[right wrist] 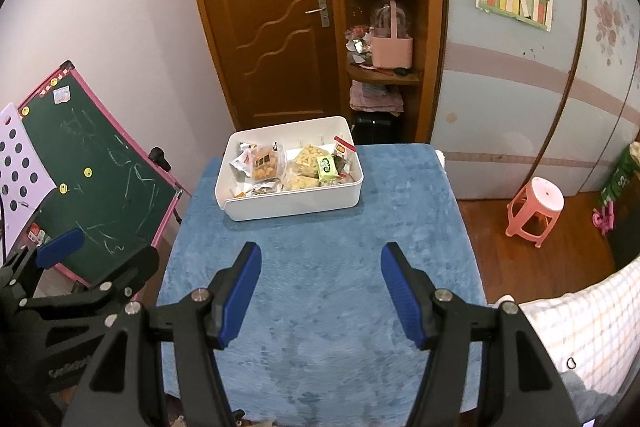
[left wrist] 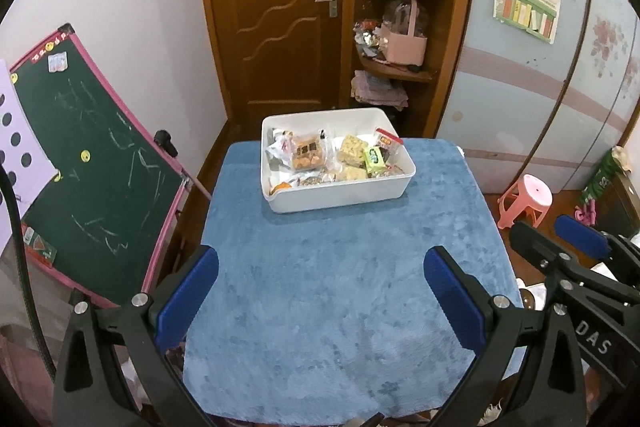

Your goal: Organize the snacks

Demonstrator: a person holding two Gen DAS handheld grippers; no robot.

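A white plastic bin sits at the far end of a table covered with a blue plush cloth, slightly left of centre as the right wrist view shows it. All the snacks in view lie inside the bin: a clear pack of brown biscuits at the left, pale yellow puffed-rice bars in the middle, a small green packet to their right, and a red-topped clear packet standing against the far right corner; smaller wrappers along the near wall are too jumbled to name. The cloth between the bin and the grippers is bare. The left gripper hangs over the near part of the table with its blue-padded fingers spread wide apart and nothing between them. The right gripper is just beside it on the right, its fingers parted to a moderate gap, also holding nothing. Both point down toward the cloth, well short of the bin. A green chalkboard with a pink frame leans to the left of the table, a brown wooden door and an open shelf unit stand beyond it, and a pink plastic stool sits on the wooden floor at the right.
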